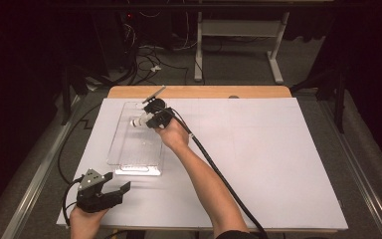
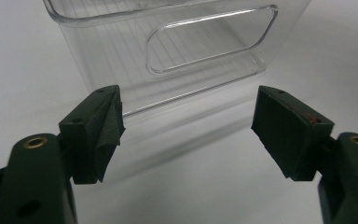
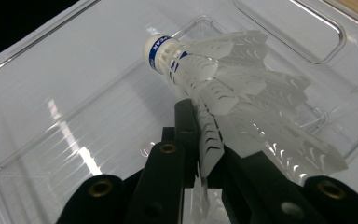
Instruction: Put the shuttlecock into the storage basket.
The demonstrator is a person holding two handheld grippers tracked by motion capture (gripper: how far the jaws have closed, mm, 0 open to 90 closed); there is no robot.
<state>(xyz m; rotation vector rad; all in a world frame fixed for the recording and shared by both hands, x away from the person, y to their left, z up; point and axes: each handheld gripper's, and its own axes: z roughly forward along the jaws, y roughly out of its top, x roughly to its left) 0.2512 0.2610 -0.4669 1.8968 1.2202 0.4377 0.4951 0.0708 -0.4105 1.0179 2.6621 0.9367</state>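
A white plastic shuttlecock [image 3: 214, 79] with a blue band at its cork is held over the clear plastic bin [image 3: 51, 93]. My right gripper [image 3: 205, 140] is shut on its skirt, the cork pointing away and down into the bin. In the high view the right gripper [image 1: 151, 118] hangs over the far end of the bin [image 1: 124, 154], with the shuttlecock [image 1: 139, 121] at its tip. My left gripper [image 1: 114, 186] rests near the table's front left corner, open and empty. In the left gripper view its jaws stand wide apart in front of the bin's near wall [image 2: 177, 51].
A white sheet [image 1: 258, 159] covers the wooden table [image 1: 204, 91]. The right gripper's black cable [image 1: 219, 174] trails along the forearm to the front edge. Beyond the table are a desk frame [image 1: 273, 55] and floor cables [image 1: 144, 59].
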